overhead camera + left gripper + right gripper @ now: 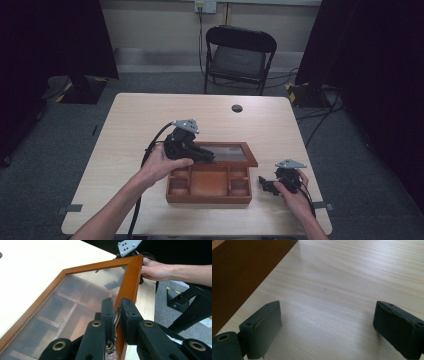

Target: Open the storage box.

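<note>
Your left tool (117,315) pinches the brass clasp (115,322) on the glass lid (227,152), holding it raised | wooden box (209,186) sits mid-desk (150,110), compartments showing | your right tool (327,322) rests spread wide, gripping nothing, on the desk just right of the box

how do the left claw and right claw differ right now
The left claw is shut on the wooden box's glass lid, gripping its frame edge; the right claw is wide open and holds nothing. The left claw is raised over the wooden box, while the right claw sits low over the table beside it. Both have black jaws and are hand-held.
</note>
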The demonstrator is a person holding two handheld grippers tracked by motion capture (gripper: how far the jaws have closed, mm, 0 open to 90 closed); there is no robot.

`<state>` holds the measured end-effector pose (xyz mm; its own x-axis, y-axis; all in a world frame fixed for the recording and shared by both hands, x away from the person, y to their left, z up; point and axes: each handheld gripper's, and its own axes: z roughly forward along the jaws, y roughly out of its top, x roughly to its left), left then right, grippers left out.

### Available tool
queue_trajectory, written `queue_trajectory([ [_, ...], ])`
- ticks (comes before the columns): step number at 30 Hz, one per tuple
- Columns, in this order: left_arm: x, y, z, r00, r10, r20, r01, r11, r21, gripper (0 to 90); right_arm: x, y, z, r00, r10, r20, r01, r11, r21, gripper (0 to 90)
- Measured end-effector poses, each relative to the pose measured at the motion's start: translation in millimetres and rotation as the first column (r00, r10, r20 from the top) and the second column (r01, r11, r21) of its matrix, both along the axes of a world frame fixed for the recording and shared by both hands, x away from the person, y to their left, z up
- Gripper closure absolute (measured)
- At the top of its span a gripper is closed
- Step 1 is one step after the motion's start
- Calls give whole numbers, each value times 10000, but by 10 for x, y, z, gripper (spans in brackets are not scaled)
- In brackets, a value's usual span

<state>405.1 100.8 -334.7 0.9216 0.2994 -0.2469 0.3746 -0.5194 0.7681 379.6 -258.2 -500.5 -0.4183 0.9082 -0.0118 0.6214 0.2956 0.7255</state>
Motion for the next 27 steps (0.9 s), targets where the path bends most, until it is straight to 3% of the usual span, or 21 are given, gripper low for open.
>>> queue_trajectory([
  [12, 64, 0, 103, 9996, 273, 73, -274, 9996, 61, 812, 2, -1, -1, 10000, 16, 12, -16, 10000, -7, 75],
  [27, 127, 5, 135, 9988, 456, 193, -459, 9988, 157, 814, 4, -2, 0, 10000, 48, -2, -48, 10000, 5, 75],
])
